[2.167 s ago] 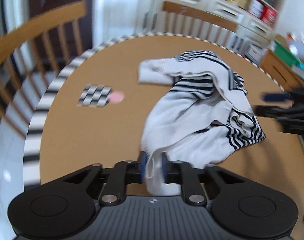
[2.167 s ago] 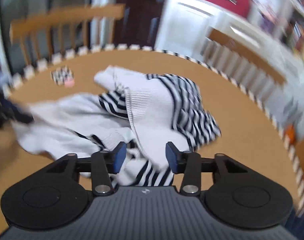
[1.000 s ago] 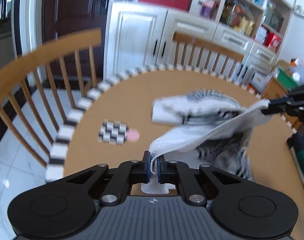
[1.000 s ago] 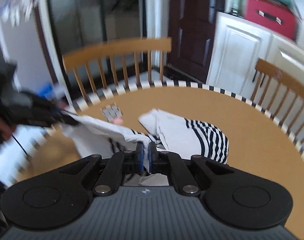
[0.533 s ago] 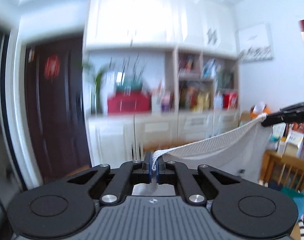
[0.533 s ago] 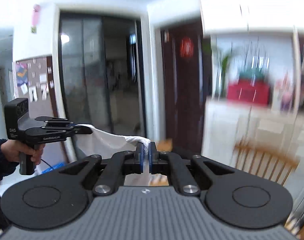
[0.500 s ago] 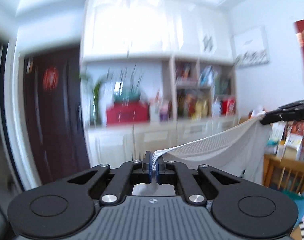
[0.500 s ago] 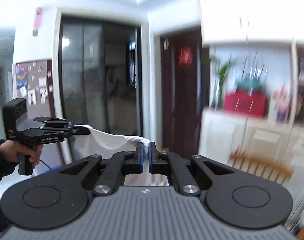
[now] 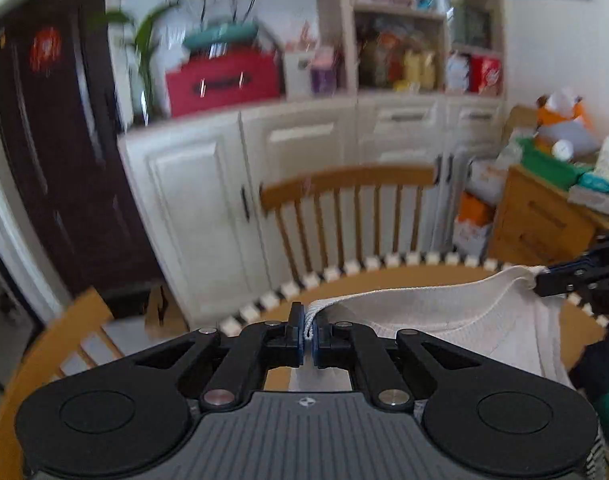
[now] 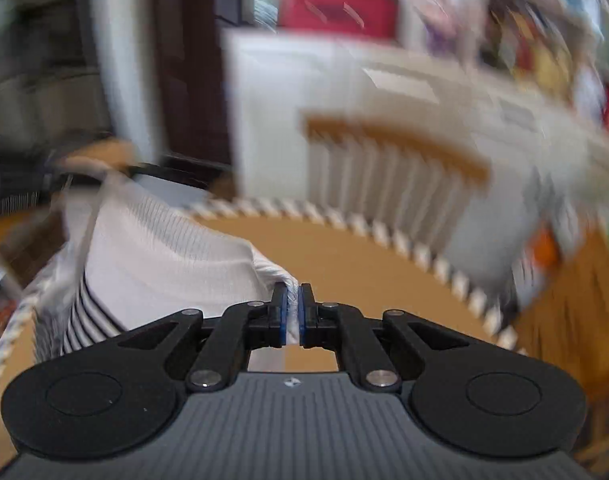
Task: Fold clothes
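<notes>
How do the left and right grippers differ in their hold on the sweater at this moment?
The left gripper pinches a plain white ribbed edge; beside the right gripper the sweater shows black stripes. The left view is fairly sharp, the right view motion-blurred. Both are shut on cloth above the table.

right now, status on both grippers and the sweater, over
Left gripper shut on sweater. Right gripper shut on its other edge. Sweater stretched between them above table. Nothing in the way.

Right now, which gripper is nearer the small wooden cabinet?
Right. The right gripper holds the sweater toward the wooden cabinet; the left gripper holds its opposite end.
</notes>
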{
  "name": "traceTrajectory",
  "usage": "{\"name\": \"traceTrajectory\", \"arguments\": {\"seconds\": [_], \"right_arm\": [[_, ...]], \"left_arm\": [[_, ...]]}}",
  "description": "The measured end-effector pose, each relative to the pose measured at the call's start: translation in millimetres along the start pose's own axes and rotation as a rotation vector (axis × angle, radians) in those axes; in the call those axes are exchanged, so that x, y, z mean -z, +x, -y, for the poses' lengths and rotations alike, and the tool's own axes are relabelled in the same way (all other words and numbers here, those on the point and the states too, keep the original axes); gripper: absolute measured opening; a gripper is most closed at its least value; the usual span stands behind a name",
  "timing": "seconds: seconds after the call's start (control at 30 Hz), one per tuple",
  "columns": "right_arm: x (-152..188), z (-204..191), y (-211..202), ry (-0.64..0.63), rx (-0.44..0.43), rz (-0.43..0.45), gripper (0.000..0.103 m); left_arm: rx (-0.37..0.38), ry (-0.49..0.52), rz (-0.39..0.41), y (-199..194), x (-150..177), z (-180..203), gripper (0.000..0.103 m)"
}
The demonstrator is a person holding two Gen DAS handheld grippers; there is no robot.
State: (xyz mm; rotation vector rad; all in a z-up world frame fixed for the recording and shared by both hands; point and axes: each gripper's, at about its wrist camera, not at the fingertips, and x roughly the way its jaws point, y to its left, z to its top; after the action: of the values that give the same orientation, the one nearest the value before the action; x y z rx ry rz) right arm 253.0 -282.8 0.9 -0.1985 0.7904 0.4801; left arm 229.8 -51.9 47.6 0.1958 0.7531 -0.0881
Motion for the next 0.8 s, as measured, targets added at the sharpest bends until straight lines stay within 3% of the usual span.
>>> {"name": "traceTrajectory", "arguments": {"seconds": [0.03,0.1,0.17,0.23,0.37,0.47,0.7,0.77,0.8], "right_arm": [[4.6,6.0,37.3,0.058,0.052,-0.035,0.013],[24.0,18.8,86.0,0.183,0.136,-0.112,0.036],[54.9,28.8,100.8,0.23,0.111,-0.099,0.04],[75.1,34.5,103.3,0.177,0.078,-0.067,0.04],[97.5,45.7,116.2,0.127,0.026,-0.072,0.037],[100.0,45.3,130.7,0.114,0.023,-0.074,0.039],[101.7,54.8,142.6,0.14,0.01,-0.147,0.037],[103.0,48.3,143.2,0.115,0.013,-0.143,0.036],[103.0,46.2,142.7,0.115,-0.007,-0.143,0.024]], "left_arm": [[-0.039,0.026,-0.086,45.2,10.1,4.2,0.008],[-0.122,0.078,-0.202,94.3,35.4,11.6,0.014],[-0.077,0.052,-0.195,111.5,58.7,-1.9,0.029],[-0.023,0.003,-0.184,119.2,75.3,-22.3,0.032],[0.1,-0.116,-0.248,127.4,99.2,-62.5,0.03],[0.179,-0.121,-0.289,121.1,124.3,-72.1,0.031],[0.232,-0.111,-0.282,129.9,129.4,-83.6,0.03],[0.259,-0.099,-0.299,129.3,126.9,-84.9,0.006],[0.273,-0.109,-0.308,129.1,126.7,-84.8,0.006]]}}
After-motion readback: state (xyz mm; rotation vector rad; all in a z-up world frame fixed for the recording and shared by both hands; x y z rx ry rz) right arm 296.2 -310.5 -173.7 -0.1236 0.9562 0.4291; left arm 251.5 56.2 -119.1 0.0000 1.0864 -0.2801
